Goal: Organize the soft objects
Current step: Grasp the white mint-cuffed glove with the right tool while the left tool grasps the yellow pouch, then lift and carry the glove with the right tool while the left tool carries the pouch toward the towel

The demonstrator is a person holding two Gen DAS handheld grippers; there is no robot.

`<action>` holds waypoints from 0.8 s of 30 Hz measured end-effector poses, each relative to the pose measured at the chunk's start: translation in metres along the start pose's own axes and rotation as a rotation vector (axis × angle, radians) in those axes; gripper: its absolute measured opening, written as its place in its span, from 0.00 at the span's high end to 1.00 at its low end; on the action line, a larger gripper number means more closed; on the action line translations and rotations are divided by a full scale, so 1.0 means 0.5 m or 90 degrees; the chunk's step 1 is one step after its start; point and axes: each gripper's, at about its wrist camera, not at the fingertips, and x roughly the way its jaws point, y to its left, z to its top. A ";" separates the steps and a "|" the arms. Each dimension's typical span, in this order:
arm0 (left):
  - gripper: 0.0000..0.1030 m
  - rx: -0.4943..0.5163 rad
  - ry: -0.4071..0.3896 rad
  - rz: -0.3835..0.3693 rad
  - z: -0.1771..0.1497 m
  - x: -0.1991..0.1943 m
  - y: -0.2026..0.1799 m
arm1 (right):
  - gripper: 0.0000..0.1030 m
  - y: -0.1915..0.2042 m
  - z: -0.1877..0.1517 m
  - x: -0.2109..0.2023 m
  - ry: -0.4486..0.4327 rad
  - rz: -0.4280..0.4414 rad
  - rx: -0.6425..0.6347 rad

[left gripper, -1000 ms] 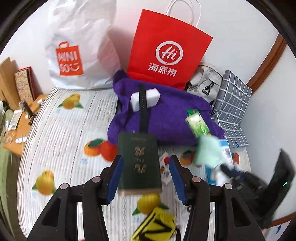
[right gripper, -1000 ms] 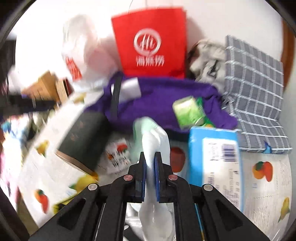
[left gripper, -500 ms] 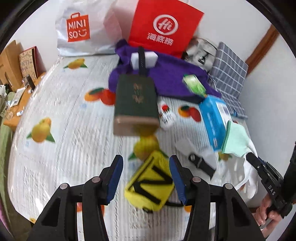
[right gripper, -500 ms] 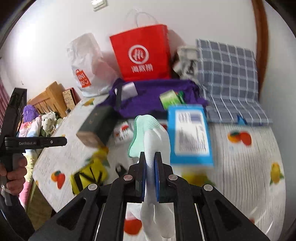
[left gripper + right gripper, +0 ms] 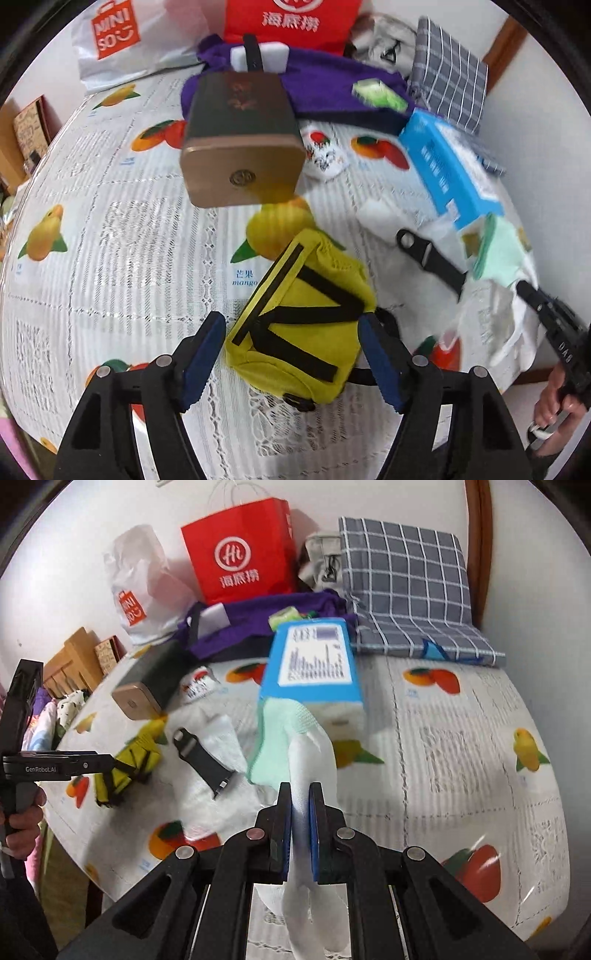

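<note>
A: Where's the left gripper [image 5: 291,345]?

B: Over the yellow fabric pouch with black straps [image 5: 301,328], which lies on the fruit-print tablecloth [image 5: 110,236]. Its jaws are opening, the pouch between the blue pads; through the blur they don't seem to be pressing on it.

A: And the right gripper [image 5: 300,812]?

B: Clamped tight on a white sock with a mint-green cuff [image 5: 291,738], held right of the pouch, in front of the blue cardboard box [image 5: 314,664].
</note>
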 end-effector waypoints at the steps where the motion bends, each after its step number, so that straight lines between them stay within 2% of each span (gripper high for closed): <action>1: 0.29 0.011 0.006 0.007 -0.002 0.010 -0.004 | 0.91 -0.002 -0.002 0.006 0.003 0.000 0.000; 4: 0.25 0.038 0.015 0.014 -0.007 0.033 -0.016 | 0.91 -0.006 -0.007 0.030 0.015 -0.001 0.004; 5: 0.18 0.044 0.014 0.016 -0.009 0.038 -0.020 | 0.91 -0.008 -0.009 0.037 0.019 -0.002 0.005; 9: 0.13 0.093 -0.002 0.047 -0.012 0.050 -0.051 | 0.88 -0.013 -0.013 0.052 0.031 -0.012 0.003; 11: 0.11 0.105 -0.007 0.054 -0.010 0.055 -0.062 | 0.81 -0.015 -0.016 0.052 0.037 -0.016 -0.002; 13: 0.10 0.116 -0.008 0.055 -0.009 0.058 -0.072 | 0.61 -0.018 -0.021 0.047 0.033 -0.018 -0.002; 15: 0.10 0.121 -0.004 0.050 -0.010 0.055 -0.077 | 0.48 -0.019 -0.027 0.041 0.027 -0.017 -0.004; 16: 0.10 0.117 -0.001 0.044 -0.009 0.053 -0.077 | 0.44 -0.019 -0.031 0.040 0.025 -0.016 -0.005; 19: 0.10 0.095 0.002 0.024 -0.014 0.038 -0.070 | 0.43 -0.017 -0.036 0.044 0.035 -0.020 -0.012; 24: 0.10 0.116 -0.006 0.014 -0.021 0.030 -0.086 | 0.43 -0.018 -0.040 0.053 0.042 -0.020 -0.007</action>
